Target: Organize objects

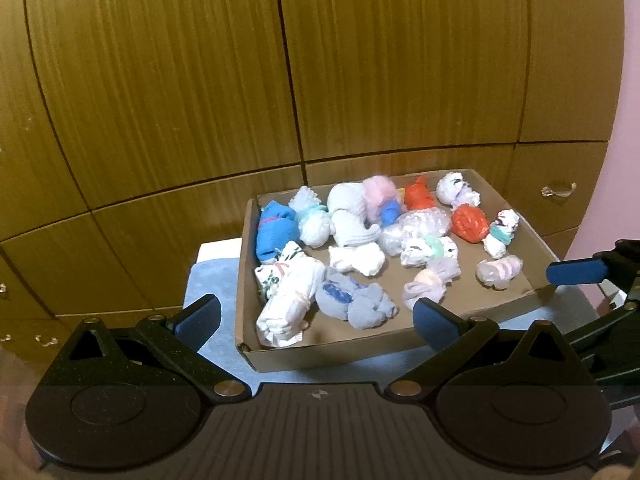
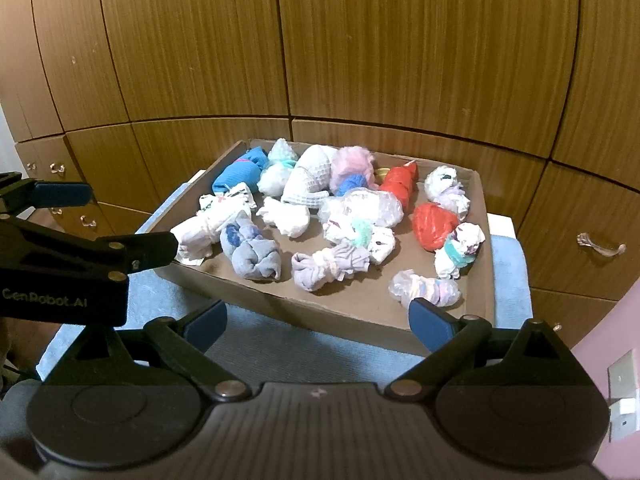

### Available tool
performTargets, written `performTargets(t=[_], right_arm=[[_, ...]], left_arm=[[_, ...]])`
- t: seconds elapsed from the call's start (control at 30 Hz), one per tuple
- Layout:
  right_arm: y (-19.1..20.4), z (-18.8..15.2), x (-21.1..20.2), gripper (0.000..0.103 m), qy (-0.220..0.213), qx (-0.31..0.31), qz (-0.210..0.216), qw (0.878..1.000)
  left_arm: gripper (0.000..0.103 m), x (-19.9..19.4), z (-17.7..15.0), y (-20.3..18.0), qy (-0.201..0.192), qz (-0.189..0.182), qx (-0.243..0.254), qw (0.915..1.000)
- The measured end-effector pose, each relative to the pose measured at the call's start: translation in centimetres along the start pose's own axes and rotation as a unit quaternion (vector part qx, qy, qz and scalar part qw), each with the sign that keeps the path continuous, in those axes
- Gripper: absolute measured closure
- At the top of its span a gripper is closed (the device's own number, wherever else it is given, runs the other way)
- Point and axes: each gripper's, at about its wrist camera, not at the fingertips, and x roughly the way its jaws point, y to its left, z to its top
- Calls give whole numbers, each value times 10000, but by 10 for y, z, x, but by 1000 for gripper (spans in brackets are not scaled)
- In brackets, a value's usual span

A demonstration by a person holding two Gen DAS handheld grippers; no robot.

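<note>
Cardboard box (image 1: 460, 322) (image 2: 344, 312): shallow, open-topped, brown, standing on a blue cloth (image 1: 212, 284) (image 2: 280, 344) in front of wooden cupboard doors (image 1: 160, 80) (image 2: 360, 40). It holds many small bundles, loosely scattered, some touching.

Contents, far left corner onward:
- Blue bundle (image 1: 274, 232) (image 2: 240, 174), against the left wall.
- White net bundle (image 1: 314, 222) (image 2: 276, 174), just beside the blue one.
- Large white waffle-knit bundle (image 1: 350, 216) (image 2: 310, 178), near the back.
- Pink fluffy bundle (image 1: 380, 196) (image 2: 352, 166) with a blue part in front.
- 2 red bundles: 1 at the back wall (image 1: 418, 196) (image 2: 400, 182), 1 nearer the middle right (image 1: 470, 224) (image 2: 434, 226).
- Clear plastic-wrapped bundle (image 1: 420, 224) (image 2: 372, 206), central.
- White printed bundle (image 1: 286, 300) (image 2: 212, 224), front left.
- Grey-blue bundle (image 1: 356, 304) (image 2: 250, 254), next to it at the front.
- Pale lilac bundle (image 1: 430, 284) (image 2: 330, 266), front middle.
- White bundle with a teal band (image 1: 500, 234) (image 2: 458, 252), right side.
- Pale striped bundle (image 1: 500, 272) (image 2: 426, 290), front right corner.

Left gripper (image 1: 316, 318) (image 2: 100, 216): fingers spread wide, holding nothing, at the box's front left.

Right gripper (image 2: 318, 320) (image 1: 576, 272): fingers likewise spread, holding nothing, before the front wall; its right finger (image 2: 430, 324) overlaps the front right corner.
</note>
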Motion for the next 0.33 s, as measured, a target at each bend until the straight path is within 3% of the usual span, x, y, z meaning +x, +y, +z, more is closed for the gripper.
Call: performTargets(t=[0.33], right_arm=[[4,0,3,5,-8,-17,32,10000]], left_arm=[[1,-5,3,2,-158,-140,14,9998]])
